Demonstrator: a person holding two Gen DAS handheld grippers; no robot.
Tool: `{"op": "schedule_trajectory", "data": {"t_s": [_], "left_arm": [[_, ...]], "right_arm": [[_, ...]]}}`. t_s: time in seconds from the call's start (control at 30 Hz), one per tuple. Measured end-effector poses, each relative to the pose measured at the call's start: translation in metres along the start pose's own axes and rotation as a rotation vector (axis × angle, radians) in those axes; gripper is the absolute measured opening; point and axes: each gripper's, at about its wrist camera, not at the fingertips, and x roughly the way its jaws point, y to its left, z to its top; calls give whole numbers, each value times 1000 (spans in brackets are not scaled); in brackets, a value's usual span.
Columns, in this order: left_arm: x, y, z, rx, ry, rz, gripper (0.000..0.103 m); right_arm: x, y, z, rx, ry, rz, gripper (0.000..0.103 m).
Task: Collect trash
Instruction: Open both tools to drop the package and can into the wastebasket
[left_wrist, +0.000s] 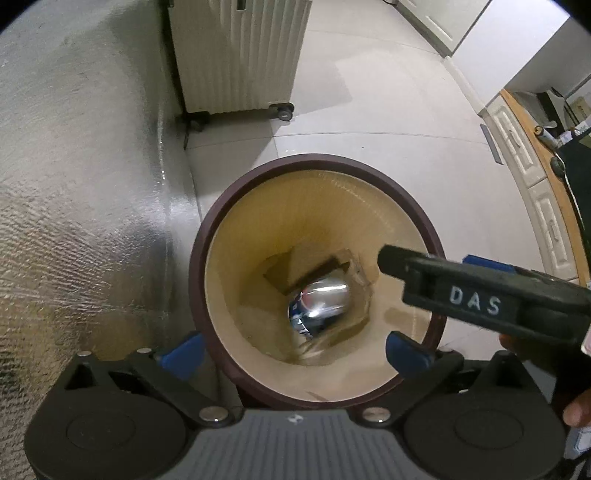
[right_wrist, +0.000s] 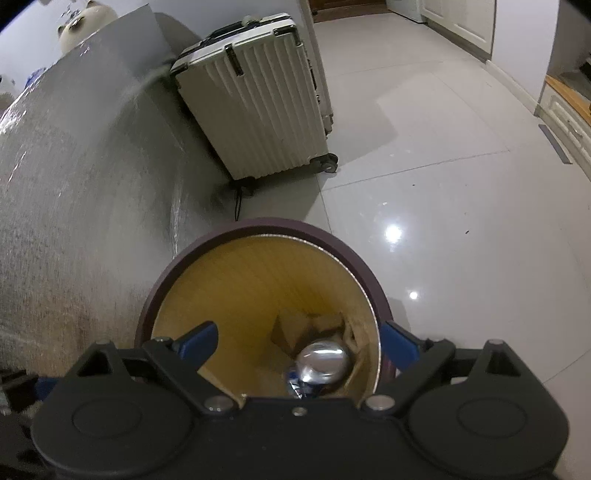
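Observation:
A round bin with a dark maroon rim (left_wrist: 314, 162) and a tan inside stands on the floor right under both grippers. At its bottom lies a drink can (left_wrist: 325, 299) with a shiny silver base and a blue label, on brown cardboard scraps (left_wrist: 291, 269) and clear plastic. My left gripper (left_wrist: 293, 350) hangs open over the bin mouth, with nothing between its blue pads. In the right wrist view the bin rim (right_wrist: 280, 226) and the can (right_wrist: 323, 360) show again. My right gripper (right_wrist: 298, 342) is open and empty too. One of its black fingers (left_wrist: 461, 291) reaches over the bin's right edge.
A cream ribbed suitcase (right_wrist: 258, 96) on wheels stands behind the bin. A silver textured panel (right_wrist: 74, 184) runs close along the bin's left side. Pale glossy tiles (right_wrist: 443, 221) spread to the right. White cabinets with a wooden top (left_wrist: 535, 166) line the far right.

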Motion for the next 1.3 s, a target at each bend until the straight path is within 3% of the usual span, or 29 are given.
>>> {"op": "schedule_trajectory", "data": {"t_s": [0.47, 1.3], "left_arm": [[-5, 7, -14, 9, -13, 37, 103], [-37, 11, -48, 19, -104, 72, 103]], "right_arm": [[-25, 3, -12, -97, 26, -16, 99], [-80, -17, -36, -149, -39, -73, 103]]}}
